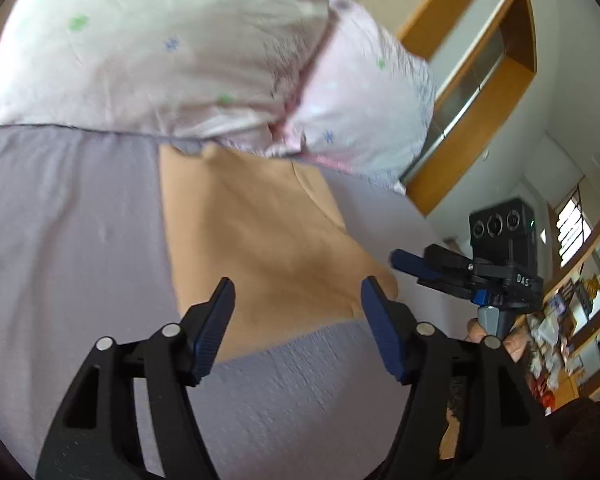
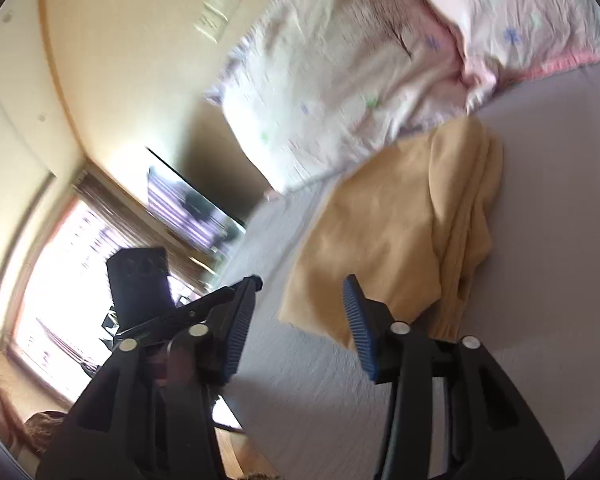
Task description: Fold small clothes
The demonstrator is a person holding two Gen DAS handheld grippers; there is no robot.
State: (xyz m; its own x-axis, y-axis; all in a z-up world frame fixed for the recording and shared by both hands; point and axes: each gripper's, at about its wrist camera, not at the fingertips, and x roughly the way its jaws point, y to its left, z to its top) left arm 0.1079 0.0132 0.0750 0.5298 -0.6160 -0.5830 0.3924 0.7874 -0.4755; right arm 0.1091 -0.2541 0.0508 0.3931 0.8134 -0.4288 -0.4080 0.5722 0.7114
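Note:
A small tan garment (image 1: 260,236) lies flat on the lilac bedsheet (image 1: 68,216), its far end near the pillows. My left gripper (image 1: 298,286) is open and empty, hovering just above the garment's near edge. My right gripper (image 1: 404,260) shows at the garment's right side in the left wrist view. In the right wrist view the garment (image 2: 384,232) lies ahead with a bunched fold (image 2: 468,208) along its right side. My right gripper (image 2: 304,280) is open and empty above the garment's near left corner.
Two pale floral pillows (image 1: 172,48) lie at the head of the bed, also in the right wrist view (image 2: 340,64). A wooden framed opening (image 1: 476,92) and cluttered shelves (image 1: 580,320) stand to the right. A bright window (image 2: 60,272) and the bed's edge lie to the left.

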